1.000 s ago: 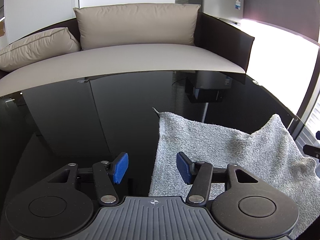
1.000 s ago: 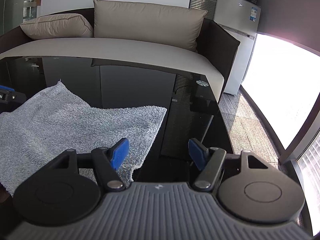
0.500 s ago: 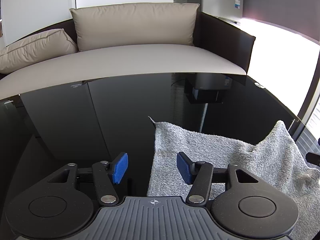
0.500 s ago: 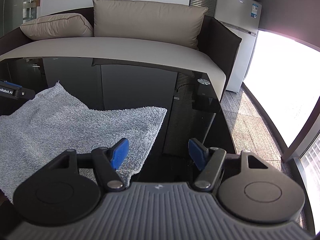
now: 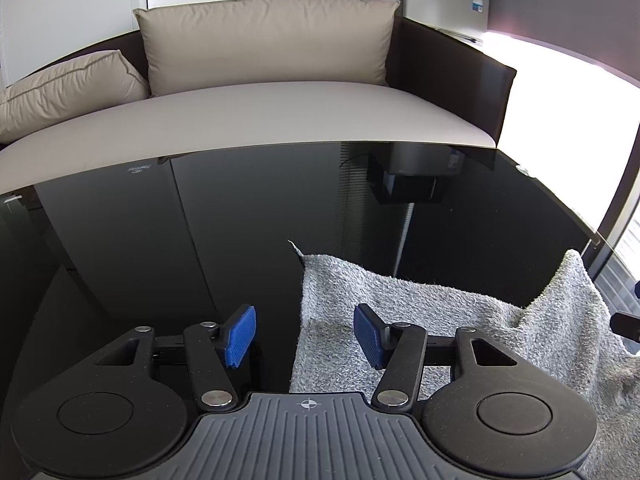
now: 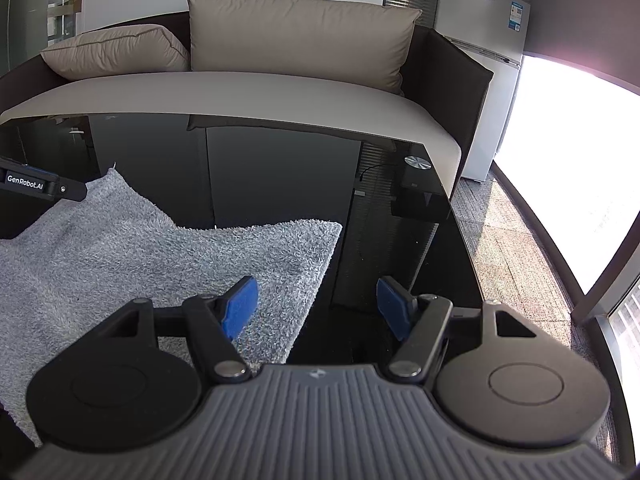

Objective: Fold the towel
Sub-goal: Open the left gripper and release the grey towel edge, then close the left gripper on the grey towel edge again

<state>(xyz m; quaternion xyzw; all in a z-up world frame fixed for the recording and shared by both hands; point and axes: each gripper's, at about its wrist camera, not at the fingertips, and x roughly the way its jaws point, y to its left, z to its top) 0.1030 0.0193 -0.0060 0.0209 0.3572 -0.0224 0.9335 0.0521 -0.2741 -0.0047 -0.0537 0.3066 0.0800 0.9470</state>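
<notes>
A grey terry towel (image 5: 420, 312) lies spread on the black glass table (image 5: 240, 240), a little rumpled toward its right side. My left gripper (image 5: 305, 336) is open over the towel's left edge. That edge runs between the blue pads (image 5: 240, 334), and neither pad presses on it. The towel's far left corner (image 5: 296, 248) lies just ahead. In the right wrist view the towel (image 6: 140, 260) fills the lower left. My right gripper (image 6: 317, 307) is open astride the towel's right edge, with nothing gripped. The left gripper's black body (image 6: 40, 188) shows by the far left corner.
A beige sofa (image 6: 260, 92) with cushions stands right behind the table's far edge. A silver fridge (image 6: 484, 40) stands at the back right. Bright windows and carpet (image 6: 520, 240) lie to the right of the table's right edge.
The left gripper has crept forward along the towel's left edge toward the far corner, so the towel sits lower in its view. The right gripper has stayed put. Both stay open.
</notes>
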